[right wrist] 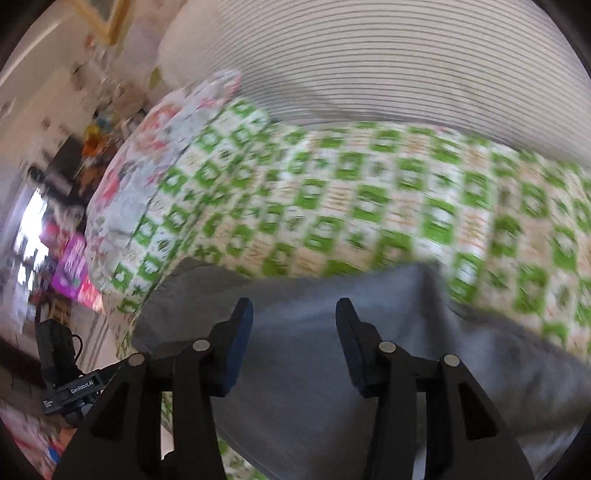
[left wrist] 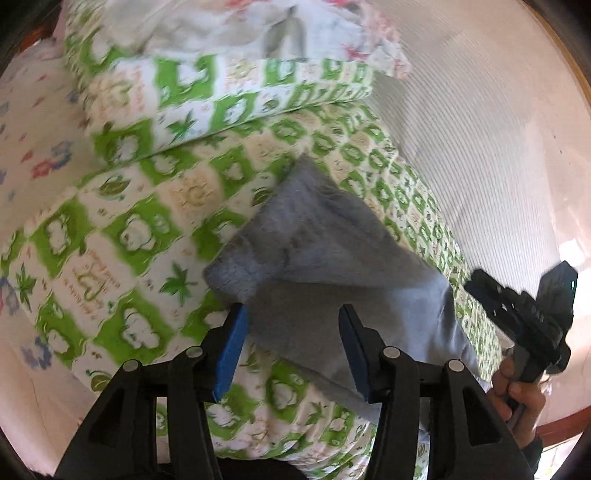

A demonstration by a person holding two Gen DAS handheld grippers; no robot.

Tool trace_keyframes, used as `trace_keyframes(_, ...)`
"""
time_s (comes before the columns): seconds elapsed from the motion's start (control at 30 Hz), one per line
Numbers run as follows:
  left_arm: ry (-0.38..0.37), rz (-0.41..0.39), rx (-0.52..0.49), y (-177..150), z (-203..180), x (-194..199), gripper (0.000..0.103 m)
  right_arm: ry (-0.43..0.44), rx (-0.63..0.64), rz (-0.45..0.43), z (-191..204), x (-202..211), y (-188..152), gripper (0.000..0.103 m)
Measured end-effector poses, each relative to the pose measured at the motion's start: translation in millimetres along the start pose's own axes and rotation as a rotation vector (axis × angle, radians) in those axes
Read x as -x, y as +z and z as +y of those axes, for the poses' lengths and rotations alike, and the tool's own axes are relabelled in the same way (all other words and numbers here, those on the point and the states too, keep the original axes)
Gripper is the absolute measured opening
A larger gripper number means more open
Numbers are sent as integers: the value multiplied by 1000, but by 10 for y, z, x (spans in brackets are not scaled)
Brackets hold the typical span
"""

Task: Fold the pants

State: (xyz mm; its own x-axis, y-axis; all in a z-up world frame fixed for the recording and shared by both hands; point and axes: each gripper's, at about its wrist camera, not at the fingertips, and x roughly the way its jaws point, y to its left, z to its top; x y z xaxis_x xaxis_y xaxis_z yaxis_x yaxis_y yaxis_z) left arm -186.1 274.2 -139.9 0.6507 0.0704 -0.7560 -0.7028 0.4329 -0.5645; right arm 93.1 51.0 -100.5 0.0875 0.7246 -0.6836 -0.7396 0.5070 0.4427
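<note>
The grey pants (left wrist: 332, 258) lie folded into a compact shape on a green-and-white patterned bedspread (left wrist: 147, 229). My left gripper (left wrist: 291, 325) hovers over their near edge with its blue-padded fingers apart, and the cloth shows in the gap, unpinched. At the right edge a hand (left wrist: 517, 395) holds my right gripper (left wrist: 480, 282) just beyond the pants' right corner. In the right wrist view the pants (right wrist: 314, 332) spread beneath my right gripper (right wrist: 294, 310), whose jaws stand open and hold nothing. The view is motion-blurred.
A folded green patterned quilt (left wrist: 229, 96) and a floral pillow (left wrist: 258, 29) lie at the bed's far end. A white striped sheet (right wrist: 388, 66) borders the bedspread. My left gripper's black body (right wrist: 70, 387) shows at lower left, with cluttered room furniture (right wrist: 66, 221) beyond the bed.
</note>
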Motion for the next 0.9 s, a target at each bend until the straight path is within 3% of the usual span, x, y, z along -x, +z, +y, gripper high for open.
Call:
trace_keyframes(0.17, 64, 16, 62, -54, 144, -50, 52, 38, 183, 75, 547, -500, 193, 49)
trace_keyframes(0.27, 62, 5, 113, -132, 283, 17, 53, 30, 268, 152, 751, -802, 258, 49)
trace_keyframes(0.5, 70, 9, 150, -64, 399, -74, 59, 18, 396, 285, 1005, -1426, 333, 71)
trace_keyframes(0.57, 72, 8, 146, -15, 357, -146, 65, -41, 428, 346, 1015, -1648, 291, 72)
trace_keyframes(0.6, 81, 3, 138, 7, 331, -178, 65, -48, 430, 364, 998, -1731, 269, 69)
trace_keyframes(0.7, 116, -19, 86, 63, 240, -252, 61, 35, 418, 350, 1018, -1754, 305, 19)
trace_keyframes(0.73, 115, -27, 65, 86, 210, -259, 43, 31, 420, 335, 1042, -1743, 342, 5)
trace_keyframes(0.77, 102, -29, 48, 115, 188, -268, 28, 10, 434, 289, 1113, -1699, 432, 5)
trace_keyframes(0.9, 63, -15, 61, 164, 282, -310, 22, -1, 388, 202, 1176, -1685, 708, 0)
